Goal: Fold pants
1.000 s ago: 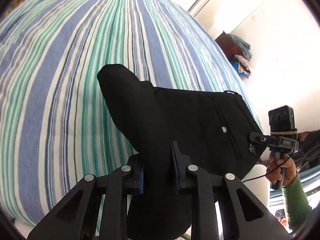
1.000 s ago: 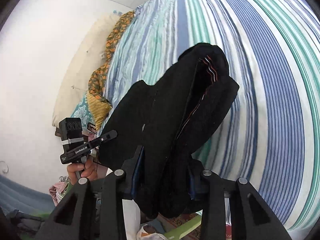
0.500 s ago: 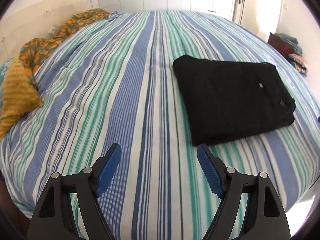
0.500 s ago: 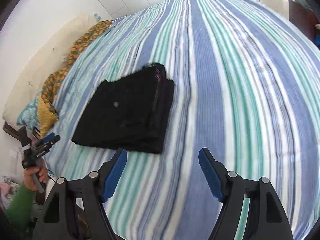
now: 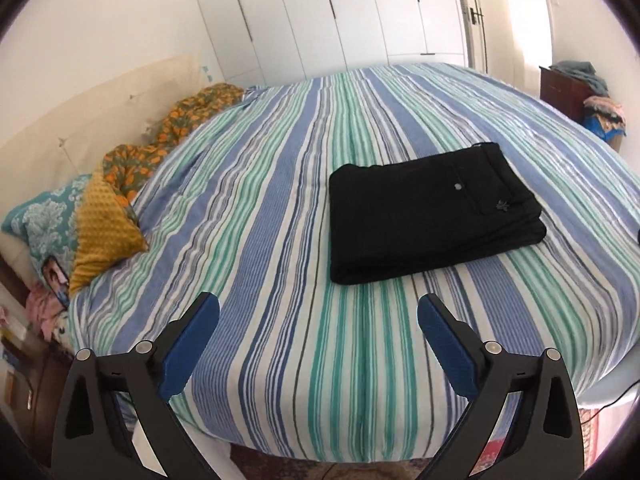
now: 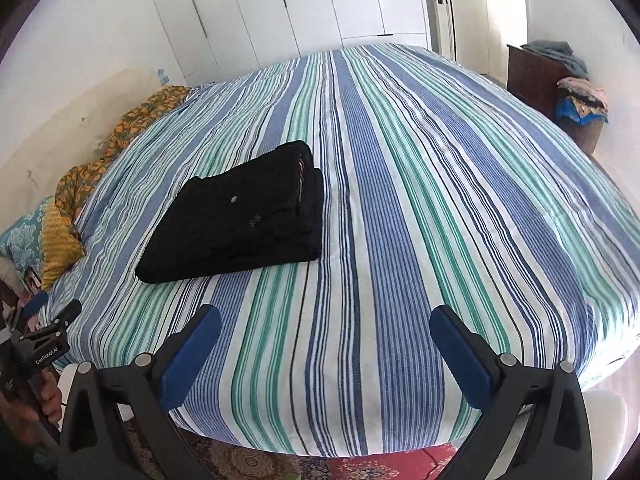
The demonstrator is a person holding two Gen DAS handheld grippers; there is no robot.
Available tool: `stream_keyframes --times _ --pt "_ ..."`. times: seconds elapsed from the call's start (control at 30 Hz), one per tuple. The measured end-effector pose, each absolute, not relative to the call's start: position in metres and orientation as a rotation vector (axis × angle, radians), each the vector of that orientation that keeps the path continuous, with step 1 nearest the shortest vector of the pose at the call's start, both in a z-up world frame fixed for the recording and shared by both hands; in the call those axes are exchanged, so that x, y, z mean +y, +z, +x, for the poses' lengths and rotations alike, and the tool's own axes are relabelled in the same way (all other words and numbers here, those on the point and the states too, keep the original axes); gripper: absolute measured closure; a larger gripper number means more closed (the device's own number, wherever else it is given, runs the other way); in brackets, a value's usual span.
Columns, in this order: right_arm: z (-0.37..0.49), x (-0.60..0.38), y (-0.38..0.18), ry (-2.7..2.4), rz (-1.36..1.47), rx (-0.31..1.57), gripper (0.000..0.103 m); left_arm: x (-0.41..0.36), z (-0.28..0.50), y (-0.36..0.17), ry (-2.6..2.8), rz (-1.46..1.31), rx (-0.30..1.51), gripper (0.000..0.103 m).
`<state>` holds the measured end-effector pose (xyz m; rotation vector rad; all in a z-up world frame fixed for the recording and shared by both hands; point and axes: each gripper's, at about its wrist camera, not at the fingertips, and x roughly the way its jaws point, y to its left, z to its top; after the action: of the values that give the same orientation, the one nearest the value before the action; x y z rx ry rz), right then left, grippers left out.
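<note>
The black pants (image 5: 428, 212) lie folded into a flat rectangle on the striped bed (image 5: 280, 208), with a small button facing up. In the right wrist view the pants (image 6: 244, 216) lie left of centre on the bed (image 6: 420, 200). My left gripper (image 5: 318, 320) is open and empty, held back over the bed's near edge, well short of the pants. My right gripper (image 6: 326, 332) is open and empty, also back at the near edge. The left gripper's handle (image 6: 40, 344) shows at the far left of the right wrist view.
Patterned pillows and an orange floral cloth (image 5: 120, 184) lie along the bed's left side by the headboard. White wardrobe doors (image 5: 360, 12) stand behind the bed. A dark cabinet with piled clothes (image 6: 560, 80) is at the right. A patterned rug (image 6: 360, 464) lies below the bed edge.
A second ago both grippers were shut on the pants, holding them up. Both have let go, opened and drawn back; the folded pants now rest on the bed.
</note>
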<state>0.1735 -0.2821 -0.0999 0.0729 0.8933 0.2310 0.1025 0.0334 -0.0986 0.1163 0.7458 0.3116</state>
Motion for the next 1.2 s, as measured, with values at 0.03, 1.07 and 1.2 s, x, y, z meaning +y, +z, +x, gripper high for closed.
stream_keyframes --times 0.03,1.07,1.2 --pt "0.170 -0.273 -0.094 0.228 0.035 0.880 0.000 0.032 0.099 -0.095 0.304 0.092 0.752 0.003" --pt "0.123 -0.210 -0.046 0.258 -0.146 0.834 0.000 0.034 0.079 -0.059 0.209 -0.041 0.834 0.000" --pt "0.121 -0.208 -0.041 0.259 -0.147 0.823 0.000 0.031 0.076 -0.059 0.232 -0.011 0.826 0.001"
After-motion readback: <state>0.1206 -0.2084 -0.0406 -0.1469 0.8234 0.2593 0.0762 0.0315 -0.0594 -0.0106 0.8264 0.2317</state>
